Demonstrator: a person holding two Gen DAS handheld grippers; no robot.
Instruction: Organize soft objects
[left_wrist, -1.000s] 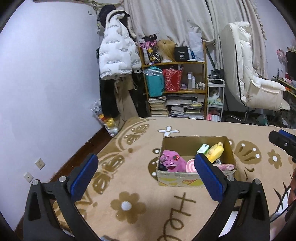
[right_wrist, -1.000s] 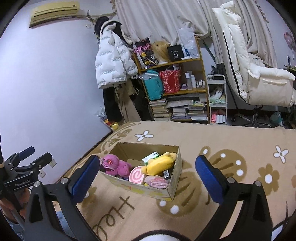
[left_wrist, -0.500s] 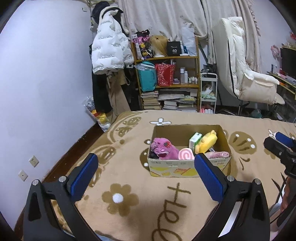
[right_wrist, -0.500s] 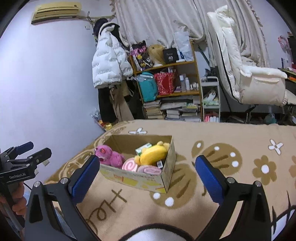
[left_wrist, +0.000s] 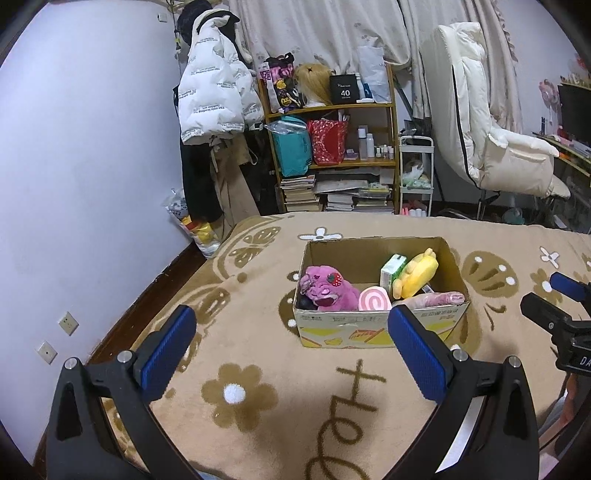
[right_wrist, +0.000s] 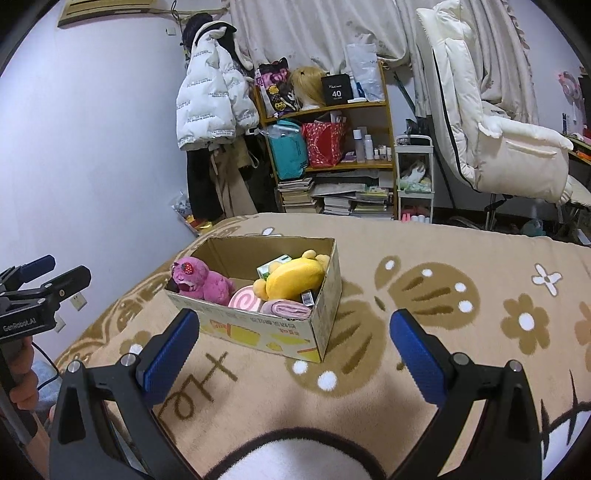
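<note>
From the left wrist view, the left tool (left_wrist: 291, 341) hangs above a tan blanket (left_wrist: 258, 398) patterned with brown flowers, its blue-padded fingers spread wide with nothing between them. Ahead of it on the blanket sits an open cardboard box (left_wrist: 380, 328), and inside it a pink plush toy (left_wrist: 327, 290) lies at the left end, a pink swirl roll (left_wrist: 375, 300) leans against the front wall, a small green carton (left_wrist: 392, 273) stands behind it, a yellow plush toy (left_wrist: 417, 273) rests to the right of the carton, and a rolled pink cloth (left_wrist: 439, 298) lies along the front right edge. The right tool (left_wrist: 554, 310) shows at the right edge of this view, apart from the box. Beyond the bed stand a wooden shelf (left_wrist: 332, 147) stacked with bags and books, a white puffer jacket (left_wrist: 214, 96) hanging on the wall, and a white chair (left_wrist: 491, 147). From the right wrist view, the right tool (right_wrist: 295, 345) is also spread wide and empty, hovering over the blanket just near the box (right_wrist: 266, 332), which sits ahead and to the left. The left tool (right_wrist: 48, 275) appears at the far left edge, its fingers parted.
</note>
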